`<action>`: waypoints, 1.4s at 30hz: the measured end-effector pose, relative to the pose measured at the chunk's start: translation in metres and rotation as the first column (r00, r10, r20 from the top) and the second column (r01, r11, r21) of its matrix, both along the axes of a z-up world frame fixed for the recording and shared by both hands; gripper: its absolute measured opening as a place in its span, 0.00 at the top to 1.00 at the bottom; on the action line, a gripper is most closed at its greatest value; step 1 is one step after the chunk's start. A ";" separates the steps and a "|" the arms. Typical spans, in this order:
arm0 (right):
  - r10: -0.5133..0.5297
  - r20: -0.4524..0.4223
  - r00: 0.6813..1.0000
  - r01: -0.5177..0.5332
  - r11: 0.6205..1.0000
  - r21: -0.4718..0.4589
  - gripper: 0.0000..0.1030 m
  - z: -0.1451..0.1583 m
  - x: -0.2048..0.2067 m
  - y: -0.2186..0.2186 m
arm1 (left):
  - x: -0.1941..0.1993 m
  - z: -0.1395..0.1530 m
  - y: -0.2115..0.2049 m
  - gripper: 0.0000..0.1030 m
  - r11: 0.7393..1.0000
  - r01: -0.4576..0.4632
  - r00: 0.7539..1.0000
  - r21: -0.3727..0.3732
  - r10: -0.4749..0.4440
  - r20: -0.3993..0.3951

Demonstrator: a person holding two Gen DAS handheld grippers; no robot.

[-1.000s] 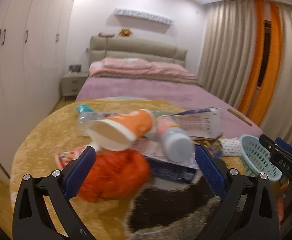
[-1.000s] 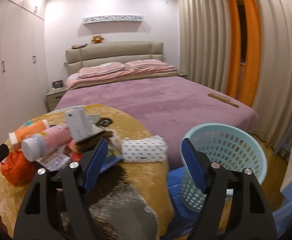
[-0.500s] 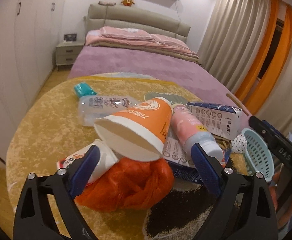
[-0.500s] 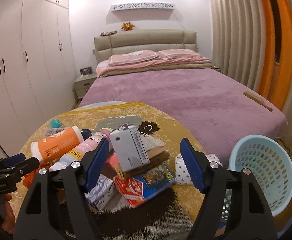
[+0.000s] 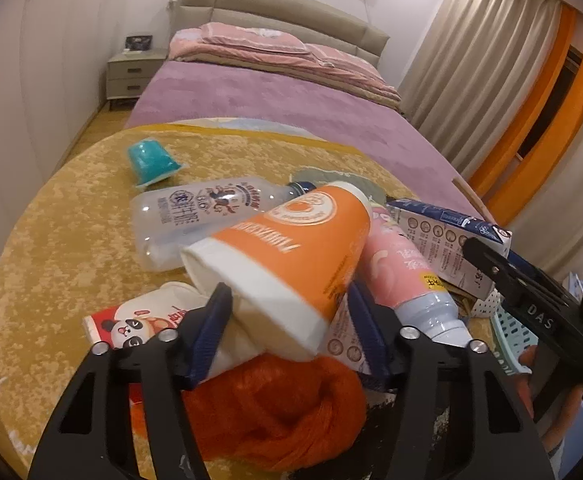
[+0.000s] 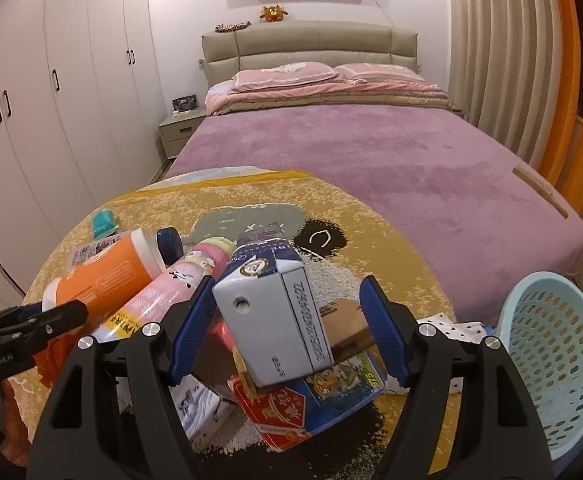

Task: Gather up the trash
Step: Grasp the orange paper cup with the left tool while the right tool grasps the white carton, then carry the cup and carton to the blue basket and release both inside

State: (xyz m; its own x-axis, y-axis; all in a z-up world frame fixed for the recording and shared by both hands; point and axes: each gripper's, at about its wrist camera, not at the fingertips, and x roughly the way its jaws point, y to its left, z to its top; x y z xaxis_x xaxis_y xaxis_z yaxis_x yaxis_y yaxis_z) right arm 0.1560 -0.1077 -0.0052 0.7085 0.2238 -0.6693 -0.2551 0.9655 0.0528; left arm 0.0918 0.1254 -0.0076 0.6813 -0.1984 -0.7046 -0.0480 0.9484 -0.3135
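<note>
Left wrist view: the left gripper (image 5: 291, 322), jaws just closing, straddles an orange paper cup (image 5: 291, 256) atop trash on a round rug (image 5: 63, 216); contact is unclear. Right gripper (image 6: 287, 334) gapes around a milk carton (image 6: 275, 312), basket (image 6: 559, 360) just beside.

hidden: orange bag (image 5: 283, 412) under cup (image 5: 291, 256) | cropped: basket (image 6: 559, 364) right edge

Orange paper cup (image 5: 291, 256) on its side, atop heaped trash
</note>
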 end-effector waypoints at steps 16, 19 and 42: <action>0.028 0.057 0.998 -0.030 0.999 0.032 0.66 0.023 -0.007 -0.004 | -0.010 0.031 -0.032 0.93 0.997 0.058 0.991 0.059 -0.065 0.119; 0.027 0.093 0.995 -0.031 0.998 0.052 0.66 0.035 -0.014 -0.008 | -0.017 0.044 -0.037 0.93 0.996 0.059 0.985 0.072 -0.070 0.158; -0.446 0.170 0.879 0.428 0.894 0.135 0.66 0.080 -0.075 -0.215 | -0.011 0.102 -0.227 0.93 0.903 0.410 0.847 0.129 -0.430 0.313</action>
State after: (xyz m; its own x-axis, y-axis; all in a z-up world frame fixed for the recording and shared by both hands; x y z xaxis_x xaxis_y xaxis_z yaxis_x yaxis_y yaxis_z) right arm 0.0812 -0.3232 0.0747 0.8601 -0.0854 -0.5029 0.1777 0.9743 0.1384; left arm 0.0803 -0.1017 0.0947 0.7337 -0.4854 -0.4754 0.4544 0.8708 -0.1878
